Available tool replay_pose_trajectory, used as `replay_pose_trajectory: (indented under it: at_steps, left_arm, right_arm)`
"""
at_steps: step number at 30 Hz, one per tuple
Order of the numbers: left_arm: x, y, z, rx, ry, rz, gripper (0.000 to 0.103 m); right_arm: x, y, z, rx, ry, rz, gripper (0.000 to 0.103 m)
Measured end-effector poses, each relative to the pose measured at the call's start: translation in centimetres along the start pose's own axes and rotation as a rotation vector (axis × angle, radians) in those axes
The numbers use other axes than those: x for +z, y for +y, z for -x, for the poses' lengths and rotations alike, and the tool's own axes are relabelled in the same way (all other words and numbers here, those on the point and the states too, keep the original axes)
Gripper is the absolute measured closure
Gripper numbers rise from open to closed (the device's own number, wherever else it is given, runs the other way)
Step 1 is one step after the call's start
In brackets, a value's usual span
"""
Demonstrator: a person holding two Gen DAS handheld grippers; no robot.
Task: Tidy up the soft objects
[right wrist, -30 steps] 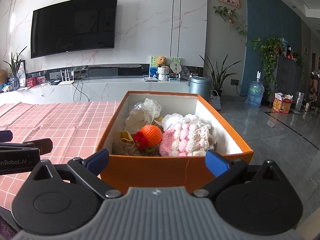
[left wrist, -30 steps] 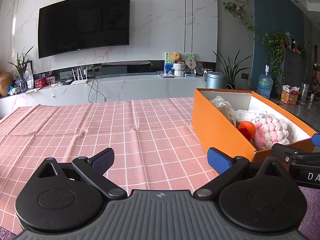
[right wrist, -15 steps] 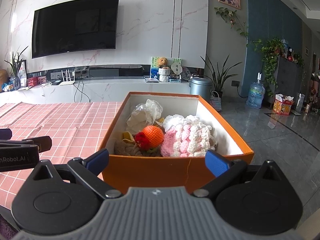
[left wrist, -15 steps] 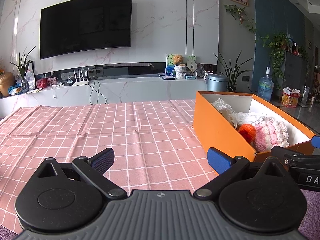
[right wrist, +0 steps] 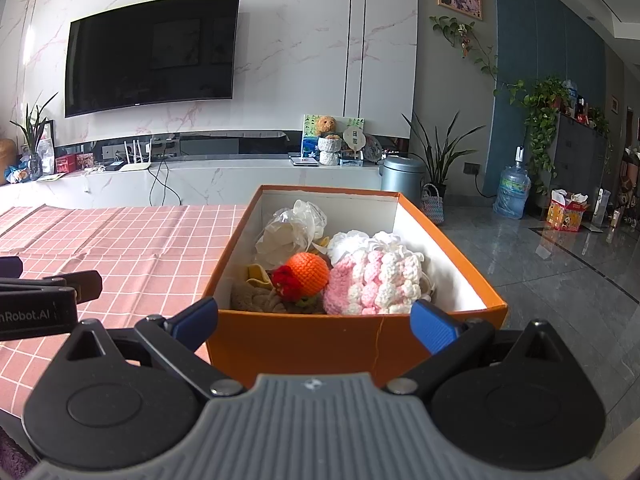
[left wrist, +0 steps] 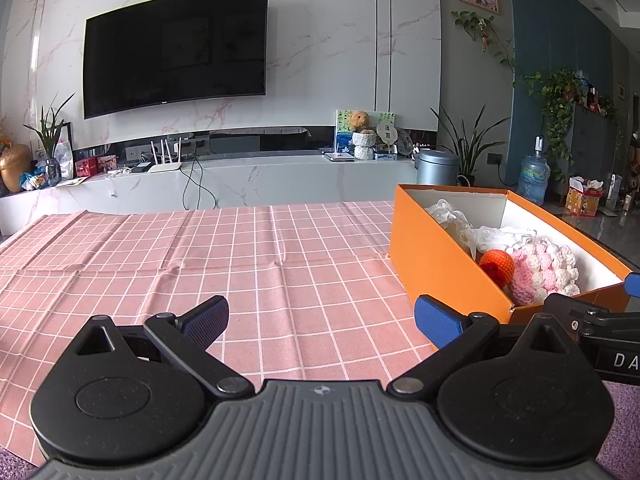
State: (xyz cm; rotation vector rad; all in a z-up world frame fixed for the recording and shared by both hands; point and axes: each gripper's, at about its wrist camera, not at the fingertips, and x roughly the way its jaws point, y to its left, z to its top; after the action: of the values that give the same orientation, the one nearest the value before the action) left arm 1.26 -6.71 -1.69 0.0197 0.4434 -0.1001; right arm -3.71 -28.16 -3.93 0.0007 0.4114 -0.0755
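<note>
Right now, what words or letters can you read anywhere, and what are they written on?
"nRobot.AI": on the left gripper's black body, at the right wrist view's left edge, cut off at its start.
"DA": on the right gripper's black body, at the left wrist view's right edge, cut off after those letters.
TV logo, red boxes on the shelf, round fan: too small to read.

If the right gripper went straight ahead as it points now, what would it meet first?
Most likely the near wall of the open orange cardboard box, straight ahead between the open right gripper's fingers; how far off is unclear.
</note>
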Motion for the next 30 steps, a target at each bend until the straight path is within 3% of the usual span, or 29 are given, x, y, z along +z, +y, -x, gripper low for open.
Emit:
replay_pose_trajectory:
  at_steps: [30]
  left_arm:
    - [-0.02, 0.07, 0.07, 0.001, 0.003, 0.001, 0.0]
  right_arm:
    - [0.03, 0.09, 0.11, 0.002, 0.01, -0.002, 0.003]
